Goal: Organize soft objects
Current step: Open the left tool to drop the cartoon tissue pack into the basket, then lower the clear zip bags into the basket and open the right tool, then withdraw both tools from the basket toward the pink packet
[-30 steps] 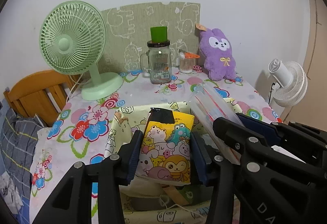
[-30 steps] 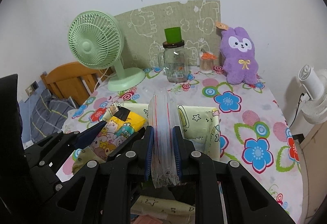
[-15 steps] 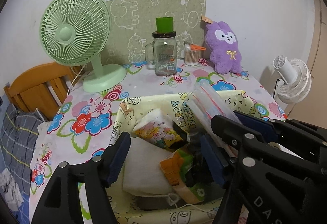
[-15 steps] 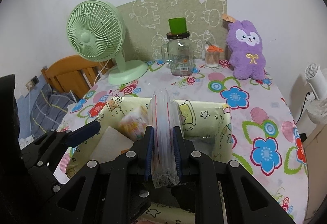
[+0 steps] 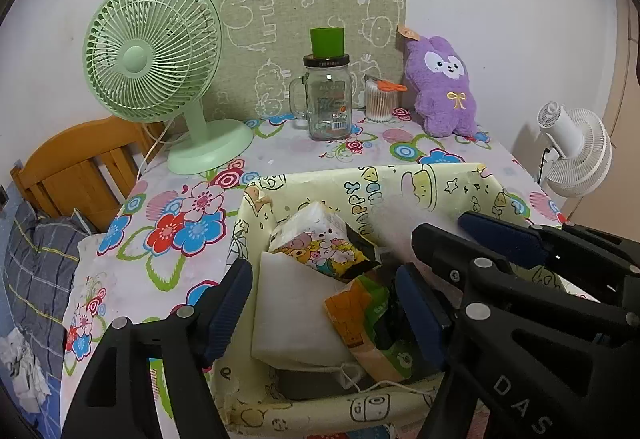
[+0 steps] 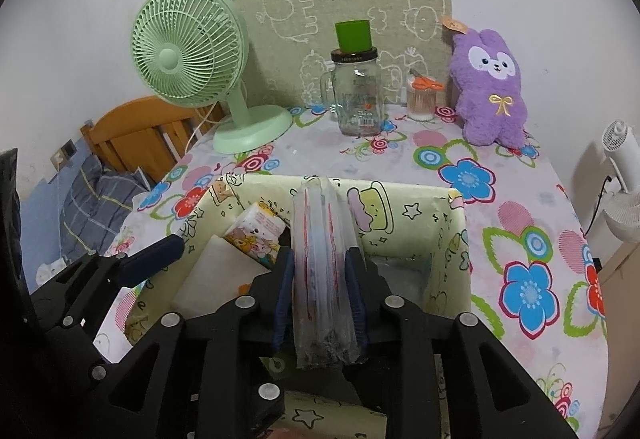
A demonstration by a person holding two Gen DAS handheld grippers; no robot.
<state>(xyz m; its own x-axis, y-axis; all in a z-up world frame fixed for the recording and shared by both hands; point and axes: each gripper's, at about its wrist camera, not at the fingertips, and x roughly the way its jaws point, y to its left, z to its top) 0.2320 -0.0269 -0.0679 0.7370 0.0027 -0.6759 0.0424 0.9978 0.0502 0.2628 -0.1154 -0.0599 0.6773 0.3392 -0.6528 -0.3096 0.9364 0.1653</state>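
Left gripper (image 5: 324, 309): jaws spread wide, nothing between them, tilted downward. Right gripper (image 6: 320, 295): jaws clamped on clear plastic bag (image 6: 322, 267), positioned just right of left gripper.

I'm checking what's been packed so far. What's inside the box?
In the box: a cartoon tissue pack on a white pad, and an orange-green packet. Whatever lies beneath them is hidden.
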